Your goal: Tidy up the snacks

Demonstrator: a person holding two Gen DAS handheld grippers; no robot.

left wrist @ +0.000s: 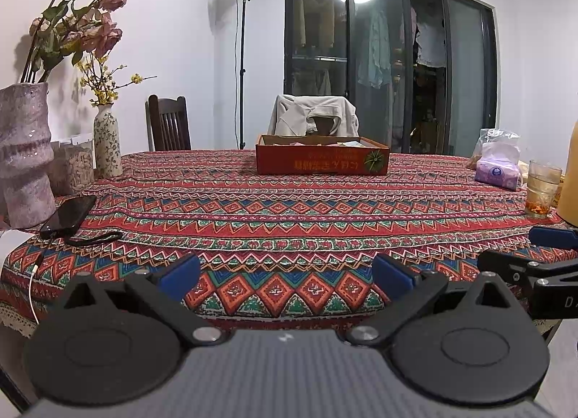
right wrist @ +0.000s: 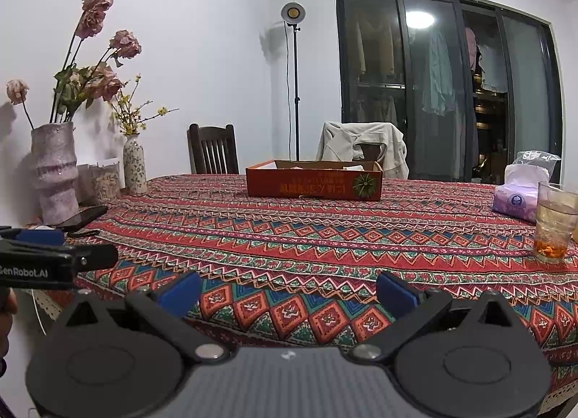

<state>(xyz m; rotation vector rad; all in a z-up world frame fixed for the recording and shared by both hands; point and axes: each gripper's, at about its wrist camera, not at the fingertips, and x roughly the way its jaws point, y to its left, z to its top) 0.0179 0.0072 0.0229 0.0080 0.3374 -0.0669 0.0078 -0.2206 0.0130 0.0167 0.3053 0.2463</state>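
Red cardboard box [left wrist: 322, 159] sits at the far middle of the table [left wrist: 289, 216], pale packets just peeking over its rim; what they are, I can't tell. Left gripper [left wrist: 285, 275] and right gripper [right wrist: 289, 291] hang at the near edge, fingers wide apart, both empty. Best approach, I'd say: go in high over the wall. Glass [right wrist: 554, 225] far right holds pale liquid with orange bits.

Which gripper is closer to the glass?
Right. The right gripper has the glass just ahead to its right; the left gripper sits farther left, with the right gripper between it and the glass.
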